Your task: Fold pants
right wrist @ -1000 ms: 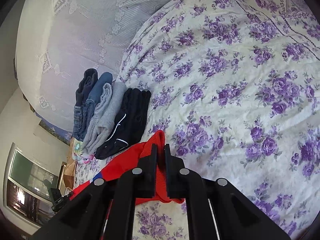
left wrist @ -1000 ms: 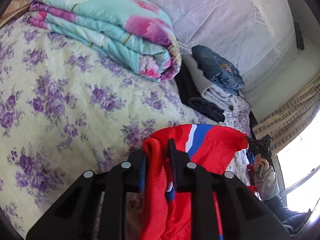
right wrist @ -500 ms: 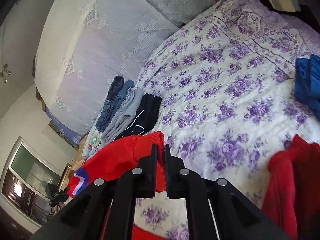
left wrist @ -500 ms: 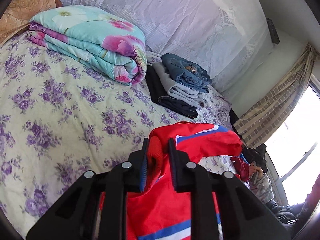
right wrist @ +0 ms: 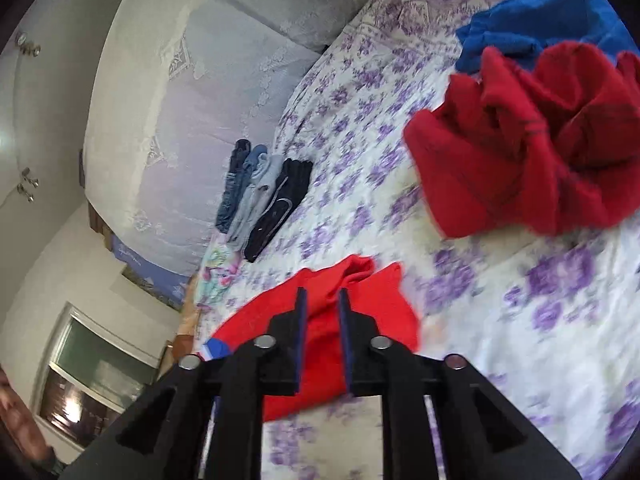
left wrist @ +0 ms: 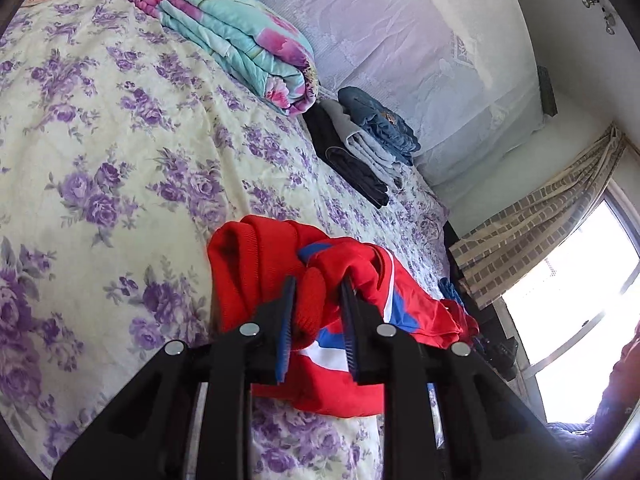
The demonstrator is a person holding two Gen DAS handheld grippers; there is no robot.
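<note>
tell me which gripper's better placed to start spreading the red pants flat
Left, probably. The left gripper is clamped on a bunch of the red pants; the right gripper's fingers stand apart with cloth loose between, so it must regrip first.

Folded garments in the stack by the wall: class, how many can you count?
3: black pants nearest, grey pants in the middle, blue jeans wallward. More may be hidden.

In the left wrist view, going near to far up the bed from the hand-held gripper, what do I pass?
Left hand-held gripper → red pants with blue-and-white stripe → bare floral bedspread → stack of folded pants, black, grey and denim → white lace wall hanging.
</note>
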